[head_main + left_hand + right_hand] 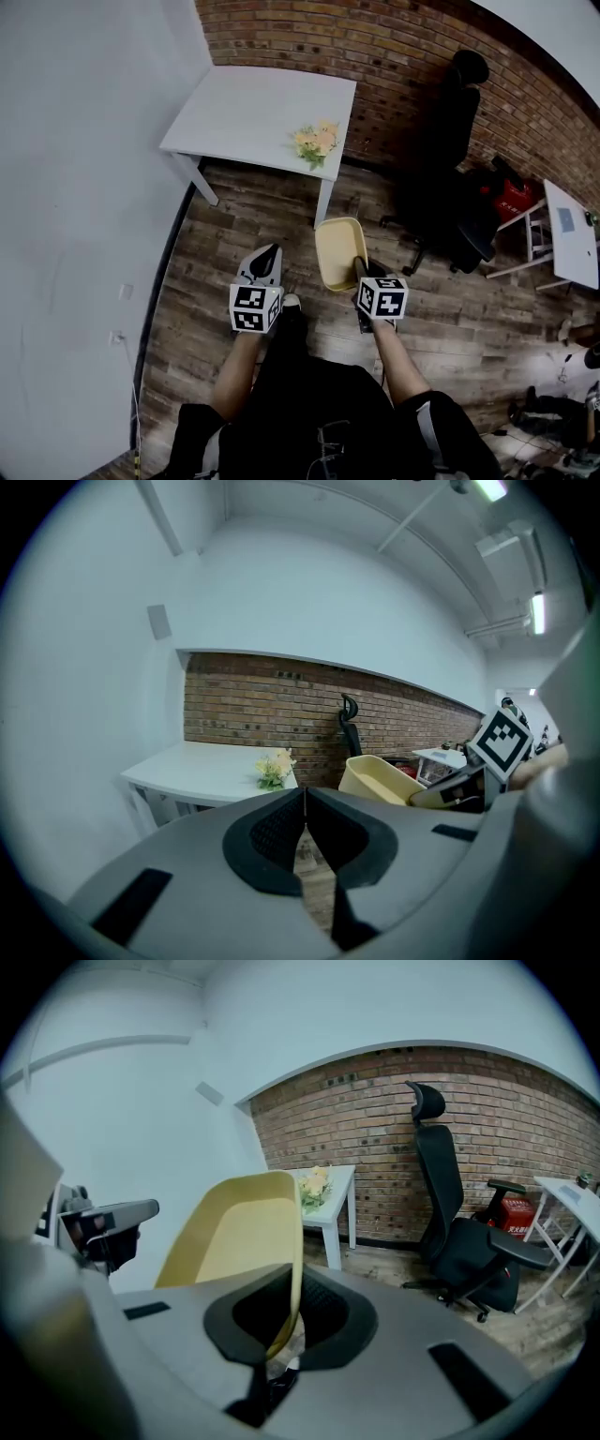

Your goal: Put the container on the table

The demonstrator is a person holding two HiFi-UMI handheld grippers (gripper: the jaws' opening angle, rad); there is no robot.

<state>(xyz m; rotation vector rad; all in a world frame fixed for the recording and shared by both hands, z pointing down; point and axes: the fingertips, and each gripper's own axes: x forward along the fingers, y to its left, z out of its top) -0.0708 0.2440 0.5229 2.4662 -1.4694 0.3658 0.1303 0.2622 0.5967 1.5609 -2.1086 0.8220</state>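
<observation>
Right gripper [360,269] pinched the yellow container [338,251] by its near rim, held over the floor, well short of the white table [246,111] (flowers [316,142] at its near right corner). Left gripper [270,255]: jaws pressed together, empty, seemingly not needed for one light tub.

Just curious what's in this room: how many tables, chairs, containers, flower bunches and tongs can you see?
Tables: 2, left and right
Office chair: 1
Yellow container: 1
Flower bunch: 1
Tongs: 2, left and right
Total: 7
</observation>
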